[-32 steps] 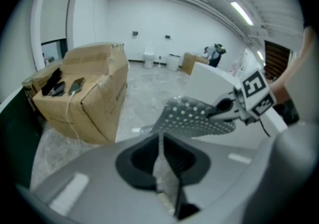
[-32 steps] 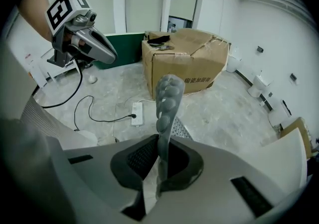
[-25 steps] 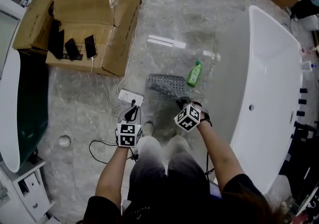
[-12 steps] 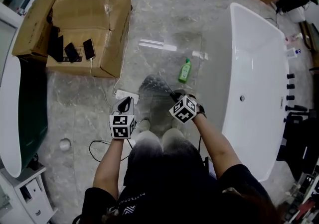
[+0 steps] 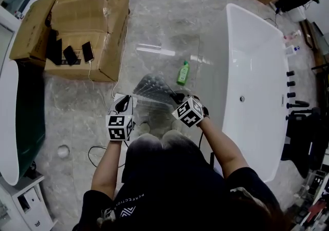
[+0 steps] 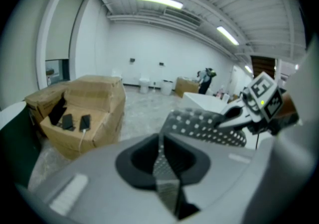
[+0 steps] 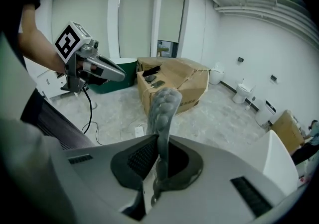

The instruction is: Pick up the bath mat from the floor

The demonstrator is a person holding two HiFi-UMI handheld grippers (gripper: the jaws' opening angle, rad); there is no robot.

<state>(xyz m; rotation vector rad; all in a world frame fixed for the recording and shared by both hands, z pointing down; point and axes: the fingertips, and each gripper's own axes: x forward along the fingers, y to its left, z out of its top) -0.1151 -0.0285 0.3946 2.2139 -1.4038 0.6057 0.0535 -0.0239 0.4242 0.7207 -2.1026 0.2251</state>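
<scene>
The grey bath mat (image 5: 153,89), dotted with small holes, hangs tilted above the marble floor in front of the person's knees. My right gripper (image 5: 178,98) is shut on its near right corner. In the right gripper view the mat (image 7: 164,104) rises edge-on from between the closed jaws of that gripper (image 7: 158,168). My left gripper (image 5: 123,103) is just left of the mat, not touching it. Its jaws (image 6: 160,154) are shut with nothing between them, and beyond them the mat (image 6: 204,126) shows, pinched by the right gripper (image 6: 235,113).
A white bathtub (image 5: 257,45) stands on the right. A green bottle (image 5: 183,73) stands on the floor beyond the mat. Taped cardboard boxes (image 5: 87,9) with phones (image 5: 69,53) lie at the back left. A dark green tub (image 5: 25,112) and a cable (image 5: 97,151) lie at the left.
The mat has come up off the floor with the right gripper and now hangs tilted. Both grippers have risen, and the left one has moved closer to the mat's left edge.
</scene>
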